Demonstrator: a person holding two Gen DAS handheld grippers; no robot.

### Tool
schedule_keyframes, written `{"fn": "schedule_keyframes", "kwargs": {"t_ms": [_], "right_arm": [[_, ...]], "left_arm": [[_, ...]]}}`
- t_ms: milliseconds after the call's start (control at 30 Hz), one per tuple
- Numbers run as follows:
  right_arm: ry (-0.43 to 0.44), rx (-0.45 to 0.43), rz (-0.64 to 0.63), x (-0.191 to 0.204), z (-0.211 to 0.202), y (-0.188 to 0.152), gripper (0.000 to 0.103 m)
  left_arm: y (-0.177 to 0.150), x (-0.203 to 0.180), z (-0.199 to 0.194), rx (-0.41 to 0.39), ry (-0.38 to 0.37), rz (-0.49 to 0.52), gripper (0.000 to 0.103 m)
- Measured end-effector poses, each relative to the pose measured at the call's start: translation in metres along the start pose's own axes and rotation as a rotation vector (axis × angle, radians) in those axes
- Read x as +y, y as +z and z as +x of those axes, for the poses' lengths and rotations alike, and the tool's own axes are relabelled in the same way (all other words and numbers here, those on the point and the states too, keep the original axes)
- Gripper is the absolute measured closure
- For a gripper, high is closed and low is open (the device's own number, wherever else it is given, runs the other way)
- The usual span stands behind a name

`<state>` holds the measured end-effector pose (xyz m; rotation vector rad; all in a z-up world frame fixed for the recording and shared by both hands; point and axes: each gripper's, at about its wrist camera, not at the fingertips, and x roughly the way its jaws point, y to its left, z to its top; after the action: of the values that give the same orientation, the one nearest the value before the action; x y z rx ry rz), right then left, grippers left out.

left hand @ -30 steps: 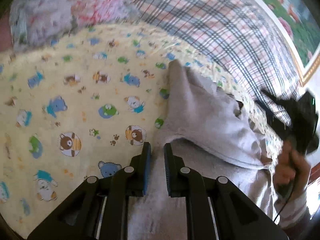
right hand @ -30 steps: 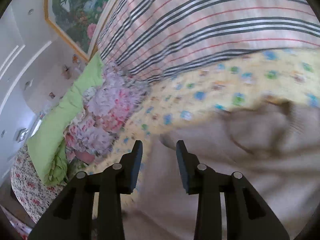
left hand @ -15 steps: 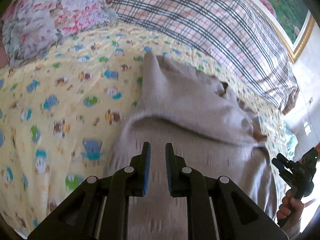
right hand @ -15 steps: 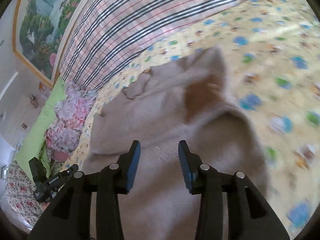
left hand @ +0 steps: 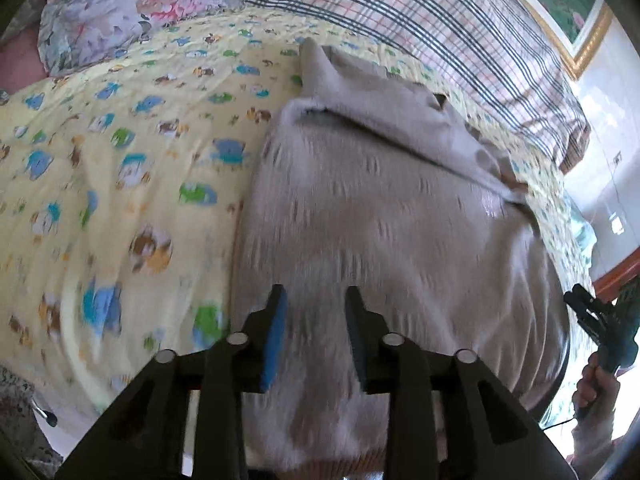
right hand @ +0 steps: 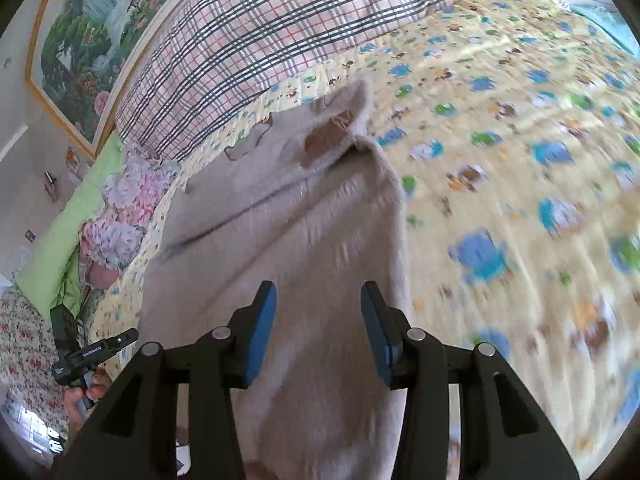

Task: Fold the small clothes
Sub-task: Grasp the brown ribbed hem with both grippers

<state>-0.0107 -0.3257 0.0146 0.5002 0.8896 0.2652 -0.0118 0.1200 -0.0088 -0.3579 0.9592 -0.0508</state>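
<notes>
A small beige knit sweater [left hand: 392, 220] lies flat on a yellow cartoon-print blanket [left hand: 120, 168], its upper part folded across the body. My left gripper [left hand: 316, 320] is open and empty above the sweater's lower left part. The right gripper shows at the far right edge of the left wrist view [left hand: 600, 328]. In the right wrist view the sweater [right hand: 304, 248] shows a brown patch near the fold, and my right gripper [right hand: 318, 320] is open and empty above its lower right part. The left gripper shows in the right wrist view [right hand: 88, 352], off the sweater's left side.
A plaid quilt [left hand: 440, 20] lies behind the sweater. A floral cover [left hand: 120, 12] and a green pillow [right hand: 68, 220] lie at the left end of the bed. A framed landscape painting [right hand: 92, 32] hangs on the wall. The bed's near edge is below the sweater.
Both grippers have pulled back toward the sweater's lower edge. The left jaws, nearly closed before, have opened wider. The right gripper has swung from the sweater's side to above its lower part.
</notes>
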Motion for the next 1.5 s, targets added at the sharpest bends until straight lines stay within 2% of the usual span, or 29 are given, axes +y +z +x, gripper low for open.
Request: {"fn": "schedule_keyframes", "kwargs": {"t_ms": [333,500,600,833,1033,1167,1333,1367,1433,1500], "right_arm": [[-0.007,-0.017,-0.062,-0.004,-0.050,-0.052,0.055],[0.004,0.007,-0.088,-0.007,-0.068,-0.077,0.048],[0.009,0.029,-0.089,-0.011,-0.072,-0.090,0.048],[0.022,0.081,-0.101,-0.013,-0.070,-0.102,0.048],[0.032,0.130,-0.124,-0.009,-0.060,-0.111,0.048],[0.050,0.136,-0.114,-0.008,-0.055,-0.114,0.048],[0.127,0.178,-0.139,0.000,-0.042,-0.120,0.048],[0.132,0.186,-0.148,0.002,-0.039,-0.121,0.048],[0.150,0.185,-0.165,0.006,-0.035,-0.124,0.050],[0.153,0.194,-0.164,0.009,-0.032,-0.126,0.071]], "left_arm": [[-0.052,0.003,-0.018,0.058,-0.052,0.060,0.068],[-0.074,0.009,-0.022,0.081,-0.068,0.046,0.068],[-0.087,0.011,-0.021,0.099,-0.067,0.041,0.068],[-0.110,0.017,-0.019,0.124,-0.045,0.025,0.067],[-0.113,0.026,-0.005,0.148,-0.050,-0.012,0.067],[-0.112,0.020,0.001,0.144,-0.075,-0.010,0.051],[-0.115,0.007,0.003,0.134,-0.064,0.052,0.051],[-0.116,0.005,0.003,0.136,-0.067,0.061,0.052],[-0.117,0.003,0.004,0.145,-0.060,0.080,0.062],[-0.116,0.002,0.004,0.148,-0.057,0.097,0.081]]}}
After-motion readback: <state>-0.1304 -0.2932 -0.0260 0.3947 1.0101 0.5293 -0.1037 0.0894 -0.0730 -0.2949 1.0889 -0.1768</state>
